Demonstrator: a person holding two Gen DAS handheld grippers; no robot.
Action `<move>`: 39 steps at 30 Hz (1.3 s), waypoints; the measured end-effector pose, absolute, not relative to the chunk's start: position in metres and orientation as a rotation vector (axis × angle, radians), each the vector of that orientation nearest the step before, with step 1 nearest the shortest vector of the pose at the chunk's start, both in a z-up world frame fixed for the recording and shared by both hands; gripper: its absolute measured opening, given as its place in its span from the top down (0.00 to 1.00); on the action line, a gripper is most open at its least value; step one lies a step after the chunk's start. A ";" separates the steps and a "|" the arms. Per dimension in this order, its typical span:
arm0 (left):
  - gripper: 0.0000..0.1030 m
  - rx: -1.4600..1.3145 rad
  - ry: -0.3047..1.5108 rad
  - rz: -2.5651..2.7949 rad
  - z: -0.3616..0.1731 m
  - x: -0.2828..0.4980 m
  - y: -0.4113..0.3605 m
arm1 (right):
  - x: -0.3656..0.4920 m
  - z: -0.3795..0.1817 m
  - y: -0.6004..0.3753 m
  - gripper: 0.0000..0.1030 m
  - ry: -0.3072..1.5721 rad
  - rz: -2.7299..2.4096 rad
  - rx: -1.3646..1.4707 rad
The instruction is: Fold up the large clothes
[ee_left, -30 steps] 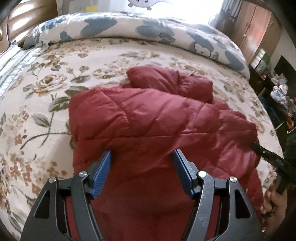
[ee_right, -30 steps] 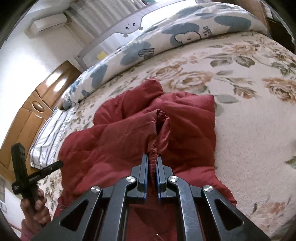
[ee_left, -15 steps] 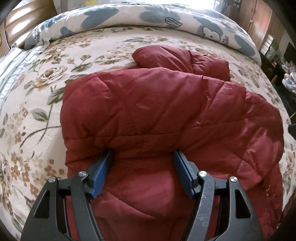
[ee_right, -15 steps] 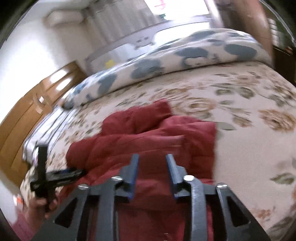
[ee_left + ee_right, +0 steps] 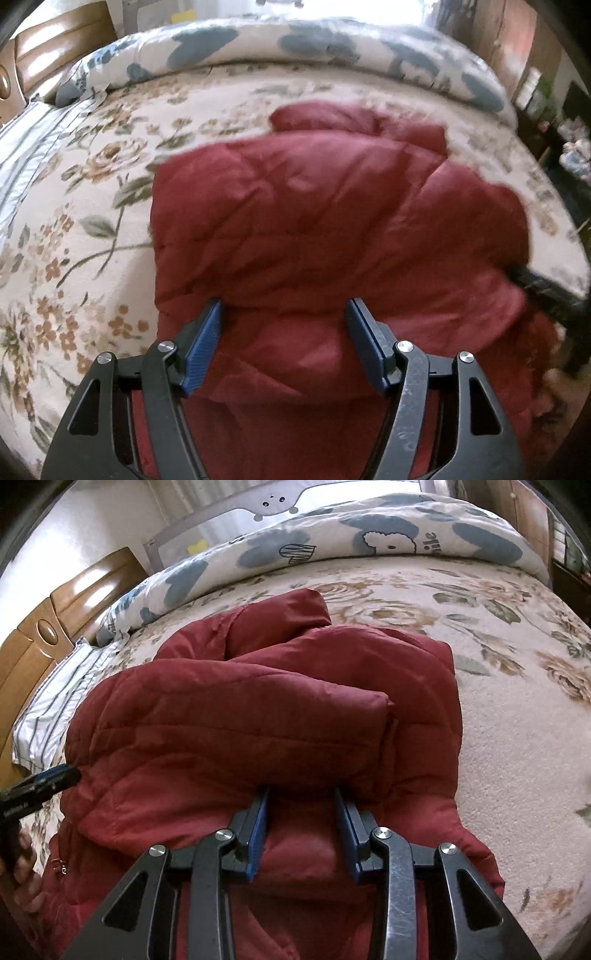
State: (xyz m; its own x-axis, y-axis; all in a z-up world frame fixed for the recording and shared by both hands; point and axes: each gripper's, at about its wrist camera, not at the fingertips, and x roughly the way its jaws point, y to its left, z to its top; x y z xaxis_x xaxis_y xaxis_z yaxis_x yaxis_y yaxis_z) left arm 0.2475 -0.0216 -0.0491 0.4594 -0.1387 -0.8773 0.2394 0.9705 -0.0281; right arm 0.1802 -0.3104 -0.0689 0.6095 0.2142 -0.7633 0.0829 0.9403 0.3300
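A dark red quilted jacket [image 5: 332, 221] lies on the flowered bedspread [image 5: 74, 221], with one half laid over the other. My left gripper [image 5: 284, 302] hangs open just over its near part, nothing clamped between the blue pads [image 5: 203, 339]. In the right wrist view the jacket [image 5: 240, 720] shows a thick folded edge. My right gripper [image 5: 301, 794] stands partly open, tips at that edge, and the pads [image 5: 258, 830] do not pinch the fabric. The other tool shows at each view's edge: the right gripper [image 5: 546, 288] and the left gripper [image 5: 40, 781].
A rolled white and blue quilt [image 5: 369, 539] runs along the far side of the bed. A striped pillow [image 5: 48, 709] and a wooden headboard [image 5: 44, 627] are at the left. Dark furniture [image 5: 565, 122] stands past the bed's right edge.
My right gripper, shut on a pinch of the jacket a second ago, has let go and opened. The lifted fold now lies flat on the jacket. The left gripper stays open.
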 end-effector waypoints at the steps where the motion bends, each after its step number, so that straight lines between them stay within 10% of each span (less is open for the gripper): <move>1: 0.33 0.098 1.078 -0.229 -0.055 0.250 -0.020 | 0.180 -0.067 -0.310 0.65 0.913 0.077 0.357; 28: 0.20 0.022 1.107 -0.188 -0.055 0.237 0.003 | 0.179 -0.077 -0.316 0.64 0.900 0.093 0.392; 39: 0.20 -0.028 1.094 -0.154 -0.040 0.172 0.045 | 0.119 -0.050 -0.317 0.31 0.912 0.114 0.480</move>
State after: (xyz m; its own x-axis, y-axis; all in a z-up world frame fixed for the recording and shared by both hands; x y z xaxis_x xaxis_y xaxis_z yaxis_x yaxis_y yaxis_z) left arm 0.1722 0.0448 -0.0395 0.4493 -0.1383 -0.8826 0.1106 0.9890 -0.0986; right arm 0.1189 -0.3173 -0.0496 0.6144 0.2941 -0.7322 0.1056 0.8889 0.4457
